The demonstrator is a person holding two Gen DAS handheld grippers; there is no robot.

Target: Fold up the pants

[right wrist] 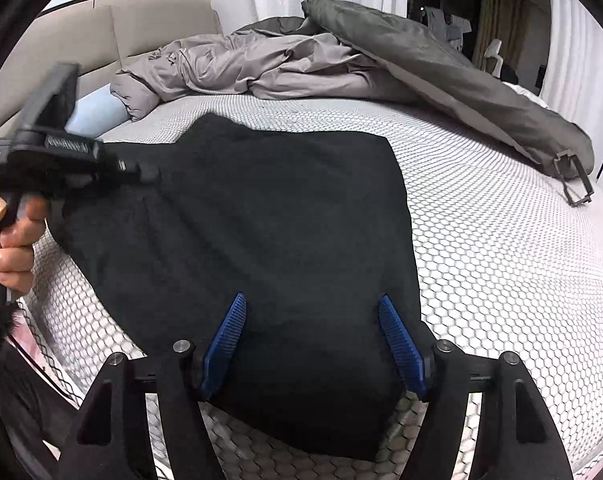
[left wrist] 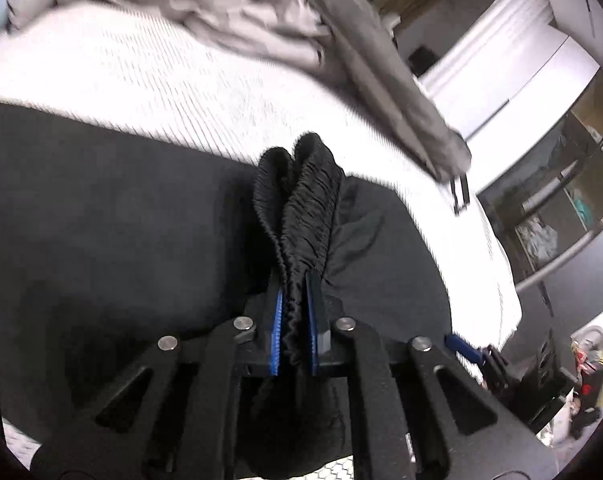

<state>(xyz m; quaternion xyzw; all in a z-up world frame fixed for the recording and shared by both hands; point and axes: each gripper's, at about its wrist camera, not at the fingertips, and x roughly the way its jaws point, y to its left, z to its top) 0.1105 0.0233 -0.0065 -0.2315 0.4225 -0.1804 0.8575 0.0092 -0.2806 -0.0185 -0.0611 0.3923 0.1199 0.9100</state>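
L gripper (left wrist: 295,300) clenched on pants (right wrist: 261,220) waistband, pants flat on bed (right wrist: 501,280). R gripper (right wrist: 313,340) fingers spread over the hem edge, nothing held. Risk: R closes on one layer only, so fold goes skewed; waistband bunch may slip.

grey duvet (left wrist: 229,12) motion-blurred, left hand (right wrist: 9,236) cut by frame edge

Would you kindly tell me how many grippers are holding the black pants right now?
1. The left gripper is shut on the pants' gathered waistband; the right gripper hangs open above the pants' near edge, gripping nothing.
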